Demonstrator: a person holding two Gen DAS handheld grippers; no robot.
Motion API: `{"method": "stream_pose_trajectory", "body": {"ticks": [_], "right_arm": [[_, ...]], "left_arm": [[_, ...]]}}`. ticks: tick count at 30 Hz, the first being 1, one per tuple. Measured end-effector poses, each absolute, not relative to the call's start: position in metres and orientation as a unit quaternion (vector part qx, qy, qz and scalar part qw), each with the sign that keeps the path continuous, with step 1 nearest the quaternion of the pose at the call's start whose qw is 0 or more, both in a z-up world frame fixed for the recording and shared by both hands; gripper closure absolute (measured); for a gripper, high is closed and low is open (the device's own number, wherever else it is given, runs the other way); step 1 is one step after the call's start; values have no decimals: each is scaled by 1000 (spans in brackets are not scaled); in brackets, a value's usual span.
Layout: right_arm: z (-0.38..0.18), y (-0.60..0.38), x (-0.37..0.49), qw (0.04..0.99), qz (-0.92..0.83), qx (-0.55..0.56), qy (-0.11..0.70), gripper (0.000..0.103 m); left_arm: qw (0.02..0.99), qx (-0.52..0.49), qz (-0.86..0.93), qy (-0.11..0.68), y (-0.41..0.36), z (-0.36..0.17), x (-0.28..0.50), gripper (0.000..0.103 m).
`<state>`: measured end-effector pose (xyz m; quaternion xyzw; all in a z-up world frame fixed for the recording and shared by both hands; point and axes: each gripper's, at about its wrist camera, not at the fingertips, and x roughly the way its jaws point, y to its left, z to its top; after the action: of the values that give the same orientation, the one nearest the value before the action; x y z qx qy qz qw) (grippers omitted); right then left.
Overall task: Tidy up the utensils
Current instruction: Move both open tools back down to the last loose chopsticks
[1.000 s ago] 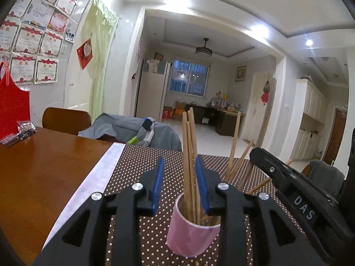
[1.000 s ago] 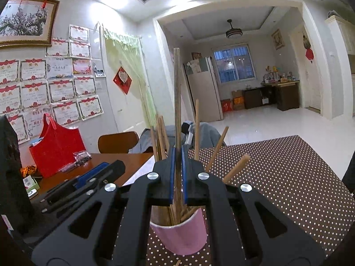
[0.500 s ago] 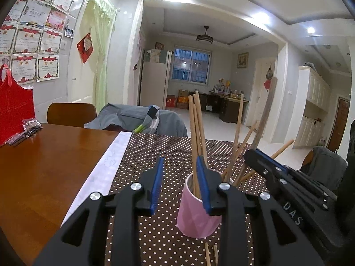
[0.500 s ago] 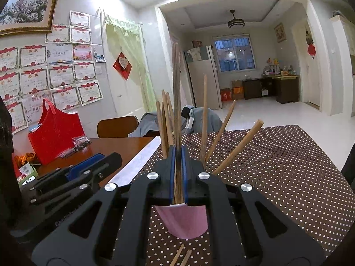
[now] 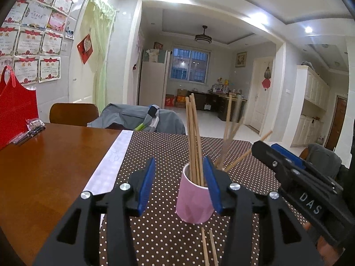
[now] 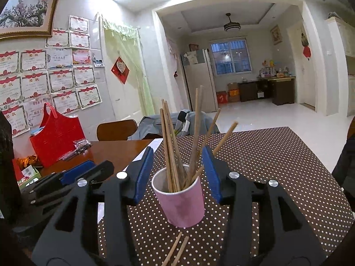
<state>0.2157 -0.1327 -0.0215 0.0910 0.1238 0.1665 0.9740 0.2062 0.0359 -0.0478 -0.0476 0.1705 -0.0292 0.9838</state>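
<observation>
A pink cup stands upright on the brown polka-dot tablecloth and holds several wooden chopsticks. In the right wrist view the cup and its chopsticks sit just ahead of my fingers. My left gripper is open and empty just behind the cup. My right gripper is open and empty, with the cup between and beyond its fingertips. Two loose chopsticks lie on the cloth in front of the cup, and they also show in the right wrist view.
A bare wooden table top lies left of the cloth, with a red bag and small packets at its far left. A wooden chair and a chair draped with a grey jacket stand behind the table.
My right gripper opened and let go of the chopstick it held; that chopstick now stands in the cup. Both grippers drew back a little from the cup. The left gripper opened wider.
</observation>
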Motion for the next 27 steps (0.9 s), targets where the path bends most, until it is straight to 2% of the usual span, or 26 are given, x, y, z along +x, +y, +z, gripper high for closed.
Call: {"method": "stream_pose_trajectory", "body": {"ticks": [4, 16, 27], "right_arm": [[-23, -140, 205, 974, 161, 94, 128, 57], [-40, -152, 180, 969, 155, 100, 167, 55], [-76, -159, 176, 951, 143, 103, 255, 50]], "left_arm": [[984, -38, -35, 172, 30, -46, 193, 54], [978, -9, -50, 201, 15, -56, 167, 54], [945, 12, -66, 319, 10, -100, 172, 54]]}}
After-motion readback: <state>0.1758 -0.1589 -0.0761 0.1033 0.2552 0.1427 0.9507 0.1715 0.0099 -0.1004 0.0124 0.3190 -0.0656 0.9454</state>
